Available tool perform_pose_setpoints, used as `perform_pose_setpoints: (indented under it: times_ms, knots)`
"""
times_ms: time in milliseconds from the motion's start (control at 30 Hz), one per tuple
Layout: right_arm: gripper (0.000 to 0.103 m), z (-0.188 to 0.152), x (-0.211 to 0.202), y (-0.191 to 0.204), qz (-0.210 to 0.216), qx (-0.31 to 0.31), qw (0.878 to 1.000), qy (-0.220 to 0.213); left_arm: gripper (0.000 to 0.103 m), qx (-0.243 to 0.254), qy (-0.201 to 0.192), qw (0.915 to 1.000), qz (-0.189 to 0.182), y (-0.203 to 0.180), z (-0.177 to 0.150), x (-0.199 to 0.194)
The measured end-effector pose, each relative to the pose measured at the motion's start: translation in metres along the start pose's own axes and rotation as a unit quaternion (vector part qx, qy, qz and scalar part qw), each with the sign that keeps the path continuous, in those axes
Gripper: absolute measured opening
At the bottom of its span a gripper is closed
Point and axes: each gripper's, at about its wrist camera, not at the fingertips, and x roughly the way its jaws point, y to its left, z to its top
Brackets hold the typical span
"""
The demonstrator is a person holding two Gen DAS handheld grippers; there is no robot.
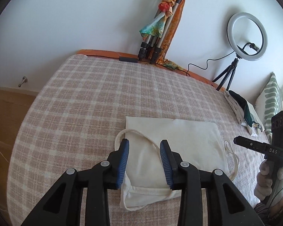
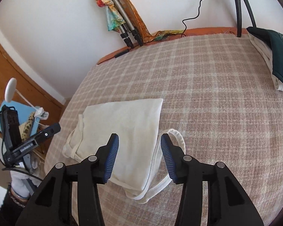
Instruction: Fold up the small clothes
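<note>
Both grippers are being held wide open above a cream top (image 1: 171,150) that is lying folded on the checked blanket (image 1: 84,103). Nothing is being gripped by the left gripper (image 1: 144,163); its blue pads (image 1: 124,162) are being held over the strapped end of the top, one on each side of a strap. Nothing is being grasped by the right gripper (image 2: 139,158) either, its pads (image 2: 111,158) being held astride the top's right edge and a loose strap (image 2: 176,133).
</note>
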Motion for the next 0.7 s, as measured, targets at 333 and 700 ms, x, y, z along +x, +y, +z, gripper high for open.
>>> perform_pose_setpoints:
  times_ms: [333, 700]
  knots:
    - [0.043, 0.028, 0.039, -0.052, 0.093, 0.139, 0.986, 0.008, 0.042, -0.121, 0.032, 0.9906, -0.054, 0.05, 0.022, 0.06]
    - [0.021, 0.033, 0.07, -0.057, 0.158, 0.172, 0.971, 0.041, 0.023, -0.204, 0.061, 0.9675, -0.137, 0.073, 0.023, 0.084]
